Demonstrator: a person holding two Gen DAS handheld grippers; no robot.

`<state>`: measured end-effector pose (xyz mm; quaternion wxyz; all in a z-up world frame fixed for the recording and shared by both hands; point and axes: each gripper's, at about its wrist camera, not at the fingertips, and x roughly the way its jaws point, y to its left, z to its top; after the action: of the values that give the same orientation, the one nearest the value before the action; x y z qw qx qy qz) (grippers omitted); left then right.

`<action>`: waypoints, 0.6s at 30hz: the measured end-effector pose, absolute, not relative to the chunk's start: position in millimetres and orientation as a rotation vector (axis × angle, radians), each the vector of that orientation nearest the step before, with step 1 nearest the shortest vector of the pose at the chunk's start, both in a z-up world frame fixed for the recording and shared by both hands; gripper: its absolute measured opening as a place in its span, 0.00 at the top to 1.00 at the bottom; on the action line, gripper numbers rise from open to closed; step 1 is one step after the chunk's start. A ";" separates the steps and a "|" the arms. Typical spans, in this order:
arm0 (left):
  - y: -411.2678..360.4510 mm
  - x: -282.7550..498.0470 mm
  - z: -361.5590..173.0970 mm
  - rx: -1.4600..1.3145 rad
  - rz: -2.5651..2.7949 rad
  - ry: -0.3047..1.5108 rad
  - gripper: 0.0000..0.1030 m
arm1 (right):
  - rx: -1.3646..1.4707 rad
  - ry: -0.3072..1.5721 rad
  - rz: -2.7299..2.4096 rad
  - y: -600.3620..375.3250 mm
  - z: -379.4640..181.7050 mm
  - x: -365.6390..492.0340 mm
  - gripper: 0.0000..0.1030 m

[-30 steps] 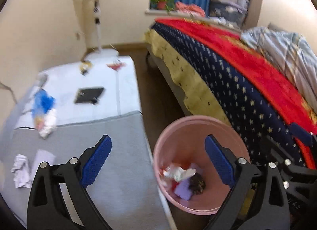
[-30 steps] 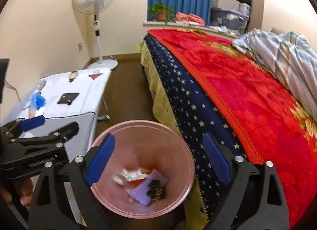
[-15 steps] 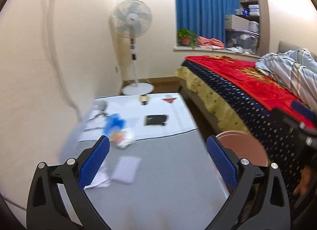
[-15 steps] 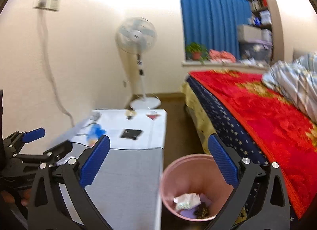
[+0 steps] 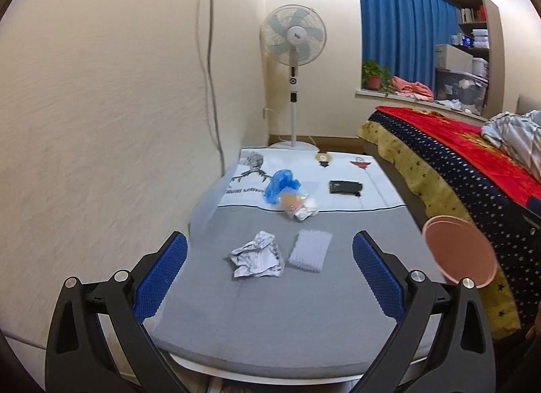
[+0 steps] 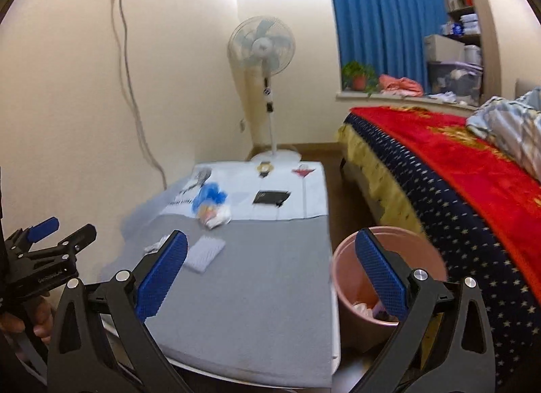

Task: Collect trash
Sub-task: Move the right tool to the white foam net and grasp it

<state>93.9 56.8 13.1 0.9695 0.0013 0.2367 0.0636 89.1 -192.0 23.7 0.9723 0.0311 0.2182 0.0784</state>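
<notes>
— Two grippers, both gaping and empty. Which goes?

— My left gripper (image 5: 268, 269): the paper wad (image 5: 257, 255) lies dead ahead on the table (image 5: 287, 318), between its fingers' line. My right gripper (image 6: 270, 273) sits nearer the bin (image 6: 341, 278).

— Obstacles?

— Only the white pad (image 5: 310, 250) just right of the wad; the bag (image 5: 287, 195) lies farther back.

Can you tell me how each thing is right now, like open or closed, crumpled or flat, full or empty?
left gripper: open, empty
right gripper: open, empty
crumpled paper: balled up, on the table
white pad: lying flat
blue plastic bag: scrunched
clear wrapper bundle: crumpled
pink trash bin: upright, some trash inside
black wallet: closed, flat
fan: upright
</notes>
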 end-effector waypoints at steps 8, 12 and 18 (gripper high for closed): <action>60.8 112.2 3.3 0.007 0.139 0.502 0.08 | 0.024 0.464 0.136 -184.0 8.0 103.1 0.05; 58.8 113.1 1.9 0.007 0.125 0.501 0.08 | 0.017 0.468 0.136 -183.8 5.8 104.1 0.05; 61.8 112.2 7.0 -0.021 0.125 0.510 0.08 | 0.016 0.481 0.142 -182.8 3.4 106.0 0.05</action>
<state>112.2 61.8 7.0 0.9657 -0.0103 0.2520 0.0619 106.0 -182.8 3.4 0.9686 0.0079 0.2381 0.0705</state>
